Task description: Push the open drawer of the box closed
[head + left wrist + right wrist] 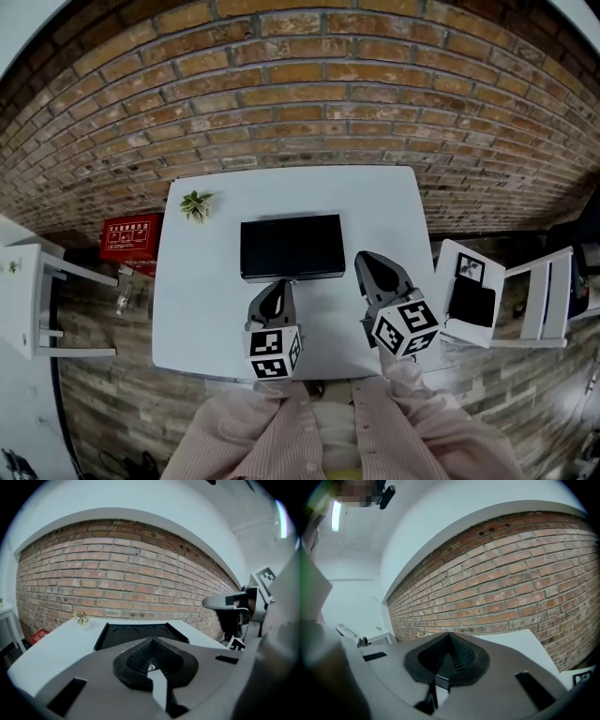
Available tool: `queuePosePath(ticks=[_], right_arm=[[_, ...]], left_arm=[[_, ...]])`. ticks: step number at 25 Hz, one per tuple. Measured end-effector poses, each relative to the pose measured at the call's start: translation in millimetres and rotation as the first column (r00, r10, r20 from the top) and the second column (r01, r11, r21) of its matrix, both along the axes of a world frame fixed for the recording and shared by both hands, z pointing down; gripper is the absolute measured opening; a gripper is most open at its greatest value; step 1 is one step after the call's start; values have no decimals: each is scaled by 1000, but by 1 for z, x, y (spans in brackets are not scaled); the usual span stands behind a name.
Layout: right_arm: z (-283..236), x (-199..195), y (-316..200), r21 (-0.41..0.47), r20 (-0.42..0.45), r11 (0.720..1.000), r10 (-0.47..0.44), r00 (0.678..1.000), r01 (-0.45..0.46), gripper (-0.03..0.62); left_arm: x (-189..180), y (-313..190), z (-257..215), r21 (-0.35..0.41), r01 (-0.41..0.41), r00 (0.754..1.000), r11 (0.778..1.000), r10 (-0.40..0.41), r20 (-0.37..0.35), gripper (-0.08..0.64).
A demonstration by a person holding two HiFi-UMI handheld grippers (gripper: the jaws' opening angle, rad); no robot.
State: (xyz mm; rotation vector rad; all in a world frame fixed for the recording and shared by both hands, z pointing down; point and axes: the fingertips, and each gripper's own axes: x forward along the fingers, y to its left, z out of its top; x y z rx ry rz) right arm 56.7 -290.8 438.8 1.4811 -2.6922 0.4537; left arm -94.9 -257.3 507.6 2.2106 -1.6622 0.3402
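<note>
A flat black box lies in the middle of the white table. I cannot make out its drawer from above. My left gripper is shut with nothing in it, its tip right at the middle of the box's near edge. In the left gripper view the box fills the space just beyond the shut left gripper. My right gripper is shut and empty beside the box's right end. The right gripper view shows the shut right gripper aimed past the table at the brick wall.
A small potted plant stands at the table's far left corner. A red case and a white rack are on the floor to the left. To the right stand a white chair and a marker board. The brick wall runs behind.
</note>
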Motion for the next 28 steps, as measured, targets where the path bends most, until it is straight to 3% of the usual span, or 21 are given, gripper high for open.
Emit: queuePosePath(ticks=[9, 14, 28], right_arm=[[-12, 6, 6, 30, -2, 1000, -7, 1000, 7, 2], [-22, 6, 15, 49, 6, 999, -18, 1000, 18, 3], [-59, -4, 33, 129, -3, 990, -64, 998, 64, 2]], left_arm=[[-19, 12, -62, 142, -45, 999, 989, 44, 11, -5], [-30, 18, -94, 215, -74, 996, 974, 62, 60, -5], [-49, 36, -139, 293, -79, 995, 953, 58, 80, -5]])
